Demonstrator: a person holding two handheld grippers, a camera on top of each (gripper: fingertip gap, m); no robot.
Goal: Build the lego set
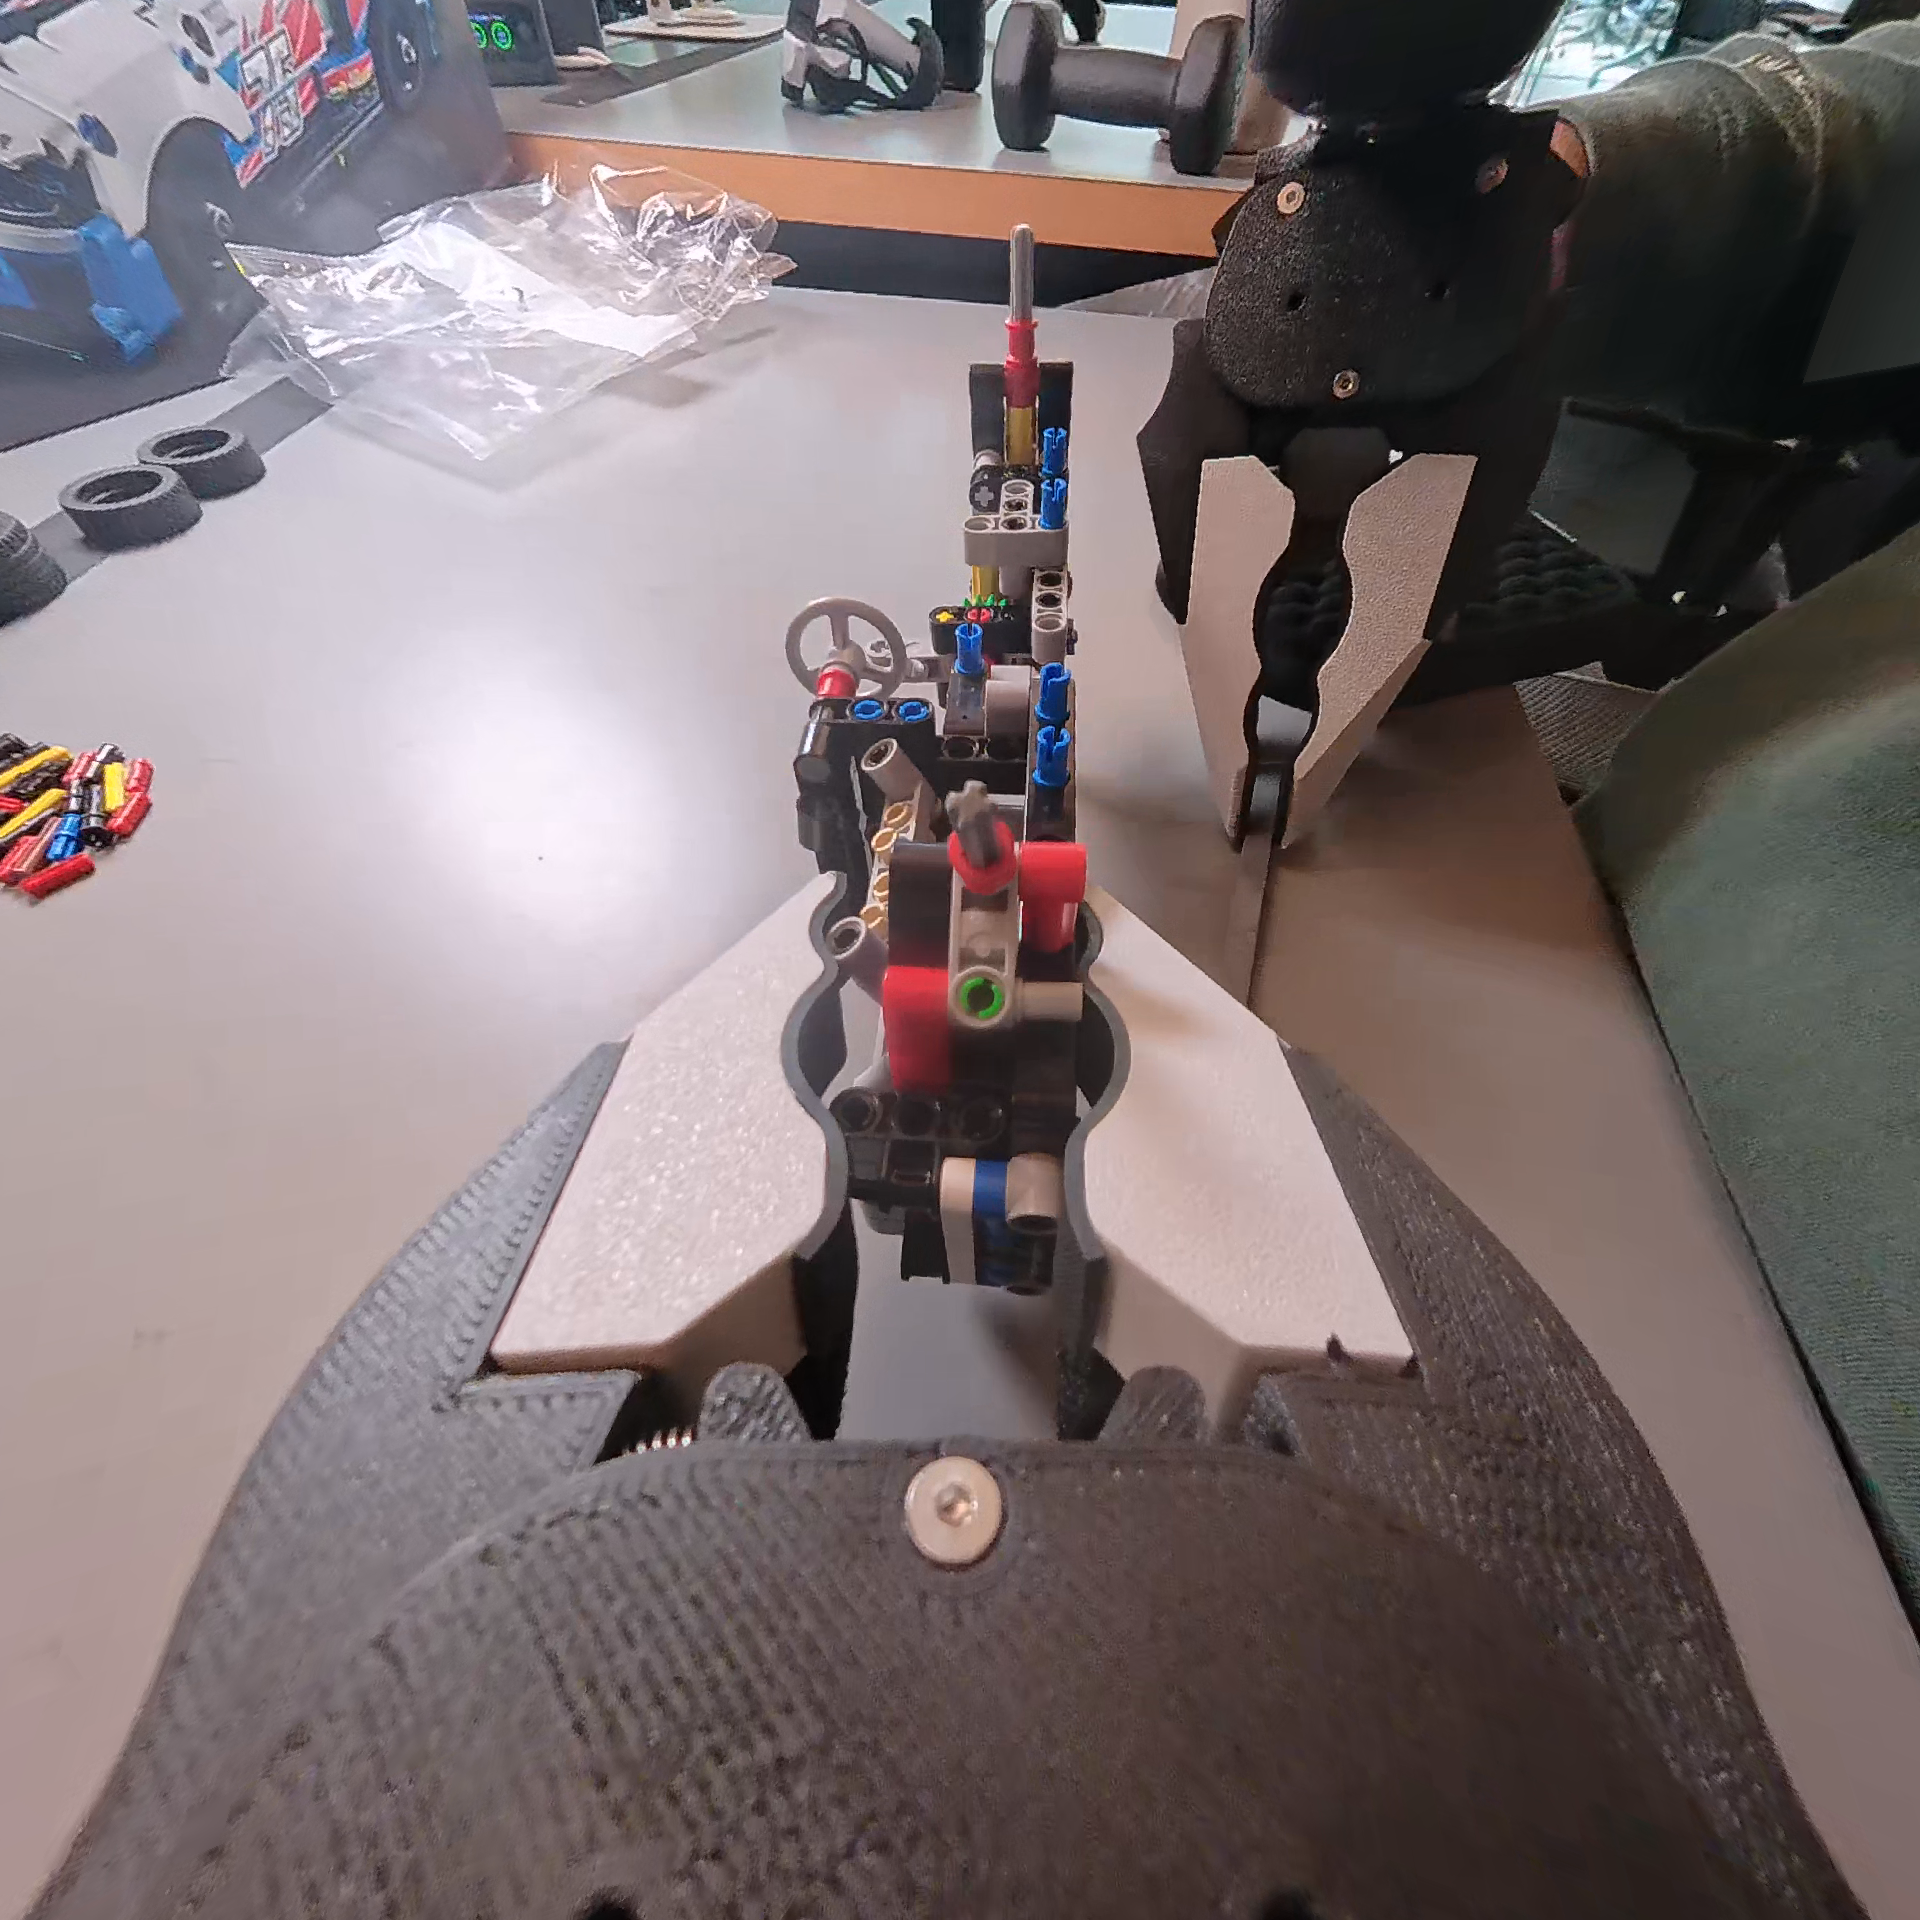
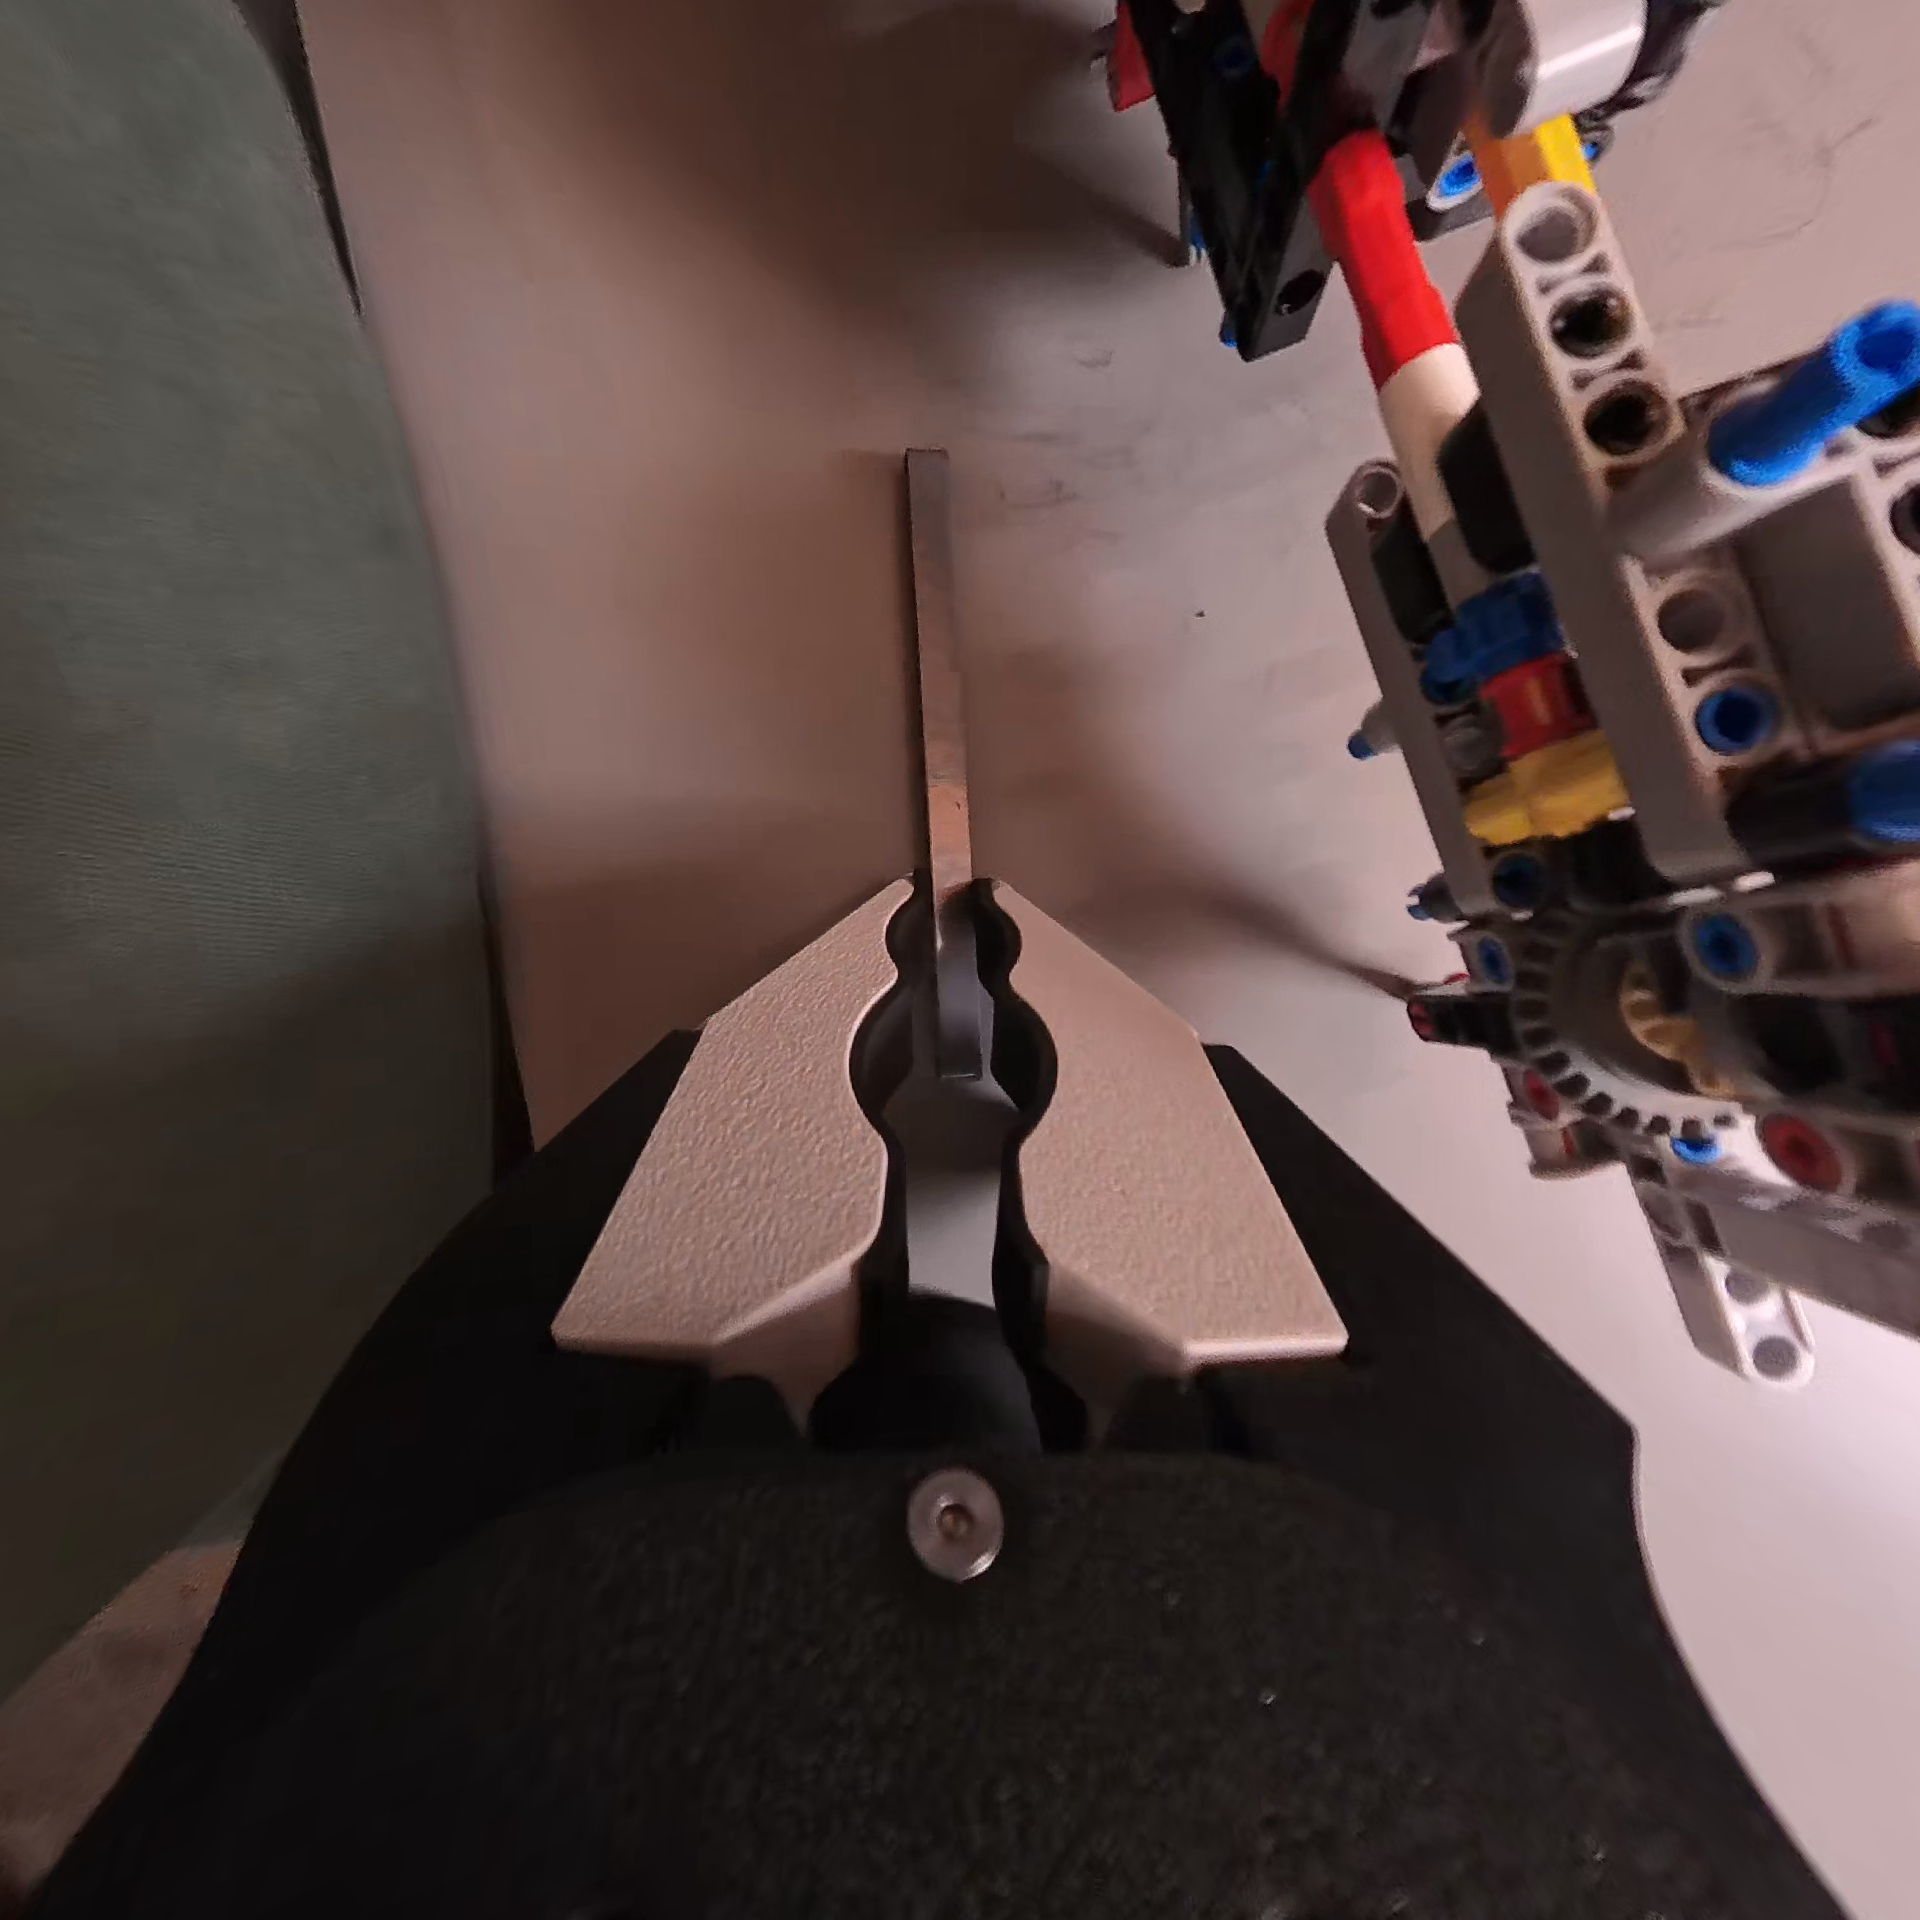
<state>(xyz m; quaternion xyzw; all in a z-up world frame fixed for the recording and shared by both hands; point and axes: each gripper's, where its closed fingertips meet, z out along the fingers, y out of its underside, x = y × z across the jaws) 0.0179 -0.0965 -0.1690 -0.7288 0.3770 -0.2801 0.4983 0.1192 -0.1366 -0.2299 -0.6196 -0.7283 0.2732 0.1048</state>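
My left gripper (image 1: 966, 904) is shut on the near end of a long lego chassis assembly (image 1: 1013, 644), which stretches away from me above the grey table (image 1: 468, 987). The assembly has a grey steering wheel (image 1: 842, 636), blue pins and a grey axle at its far tip. It also shows in the right wrist view (image 2: 1621, 644), at the right. My right gripper (image 2: 948, 888) is shut on a long thin dark grey piece (image 2: 930, 665) that lies flat on the table. In the left wrist view the right gripper (image 1: 1262, 826) points down at the table, right of the assembly.
Crumpled clear plastic bags (image 1: 488, 301), black tyres (image 1: 156, 483) and a pile of small coloured pins (image 1: 68, 821) lie to the left. The lego box (image 1: 156, 156) stands at the far left. Green cloth (image 1: 1766, 935) borders the table's right edge. A dumbbell (image 1: 1122, 94) sits on the table behind.
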